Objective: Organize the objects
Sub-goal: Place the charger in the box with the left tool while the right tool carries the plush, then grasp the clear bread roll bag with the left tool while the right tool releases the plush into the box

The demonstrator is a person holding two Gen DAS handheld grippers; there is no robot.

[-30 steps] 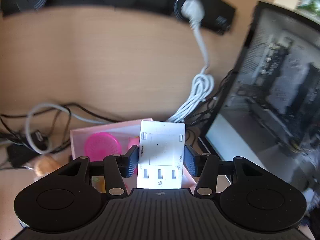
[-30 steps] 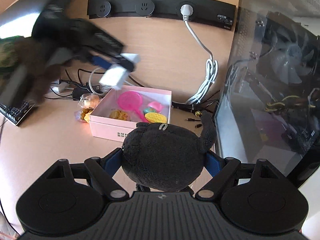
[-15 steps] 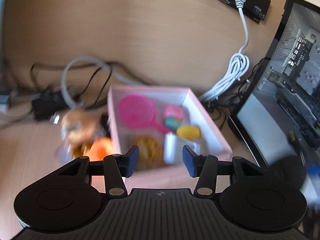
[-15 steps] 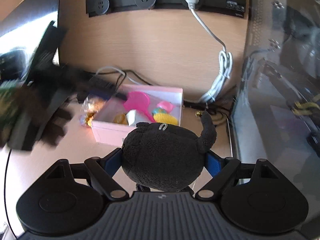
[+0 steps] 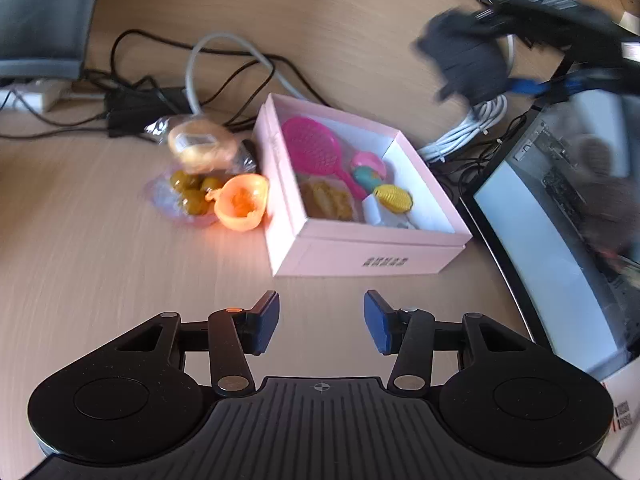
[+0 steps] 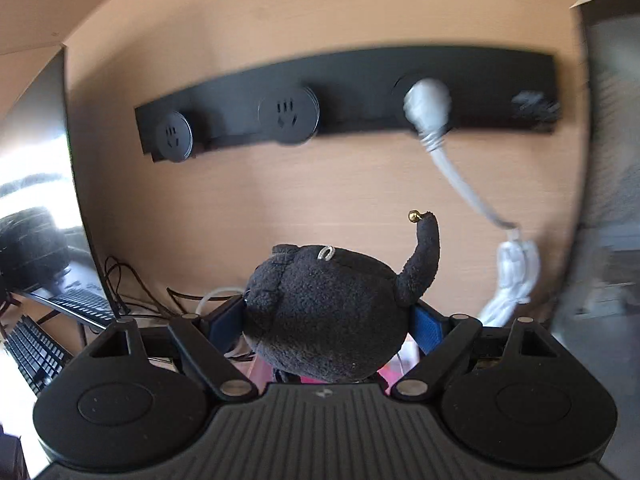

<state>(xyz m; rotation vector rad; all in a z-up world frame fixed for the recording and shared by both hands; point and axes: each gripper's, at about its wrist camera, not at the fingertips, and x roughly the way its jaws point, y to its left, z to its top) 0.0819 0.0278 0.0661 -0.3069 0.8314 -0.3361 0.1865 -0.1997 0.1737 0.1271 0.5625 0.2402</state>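
Note:
A pink box [image 5: 360, 258] stands on the wooden desk and holds a pink toy racket [image 5: 316, 148], a yellow toy [image 5: 394, 199], a white adapter [image 5: 376, 212] and other small toys. My left gripper [image 5: 320, 322] is open and empty, just in front of the box. My right gripper [image 6: 332, 320] is shut on a black plush toy [image 6: 328, 312]. In the left wrist view the plush [image 5: 468, 60] is held in the air behind the box. An orange toy cup [image 5: 240, 202] and wrapped snacks [image 5: 196, 148] lie left of the box.
A black socket strip [image 6: 344, 108] with a white plug [image 6: 428, 104] runs along the back wall. A coiled white cable [image 5: 468, 128] and black cables [image 5: 132, 100] lie behind the box. A PC case with a glass side [image 5: 560, 216] stands on the right. A keyboard [image 6: 36, 344] is at the left.
My left gripper let the white adapter go into the pink box and pulled back, open. My right gripper rose with the plush and now faces the wall over the box.

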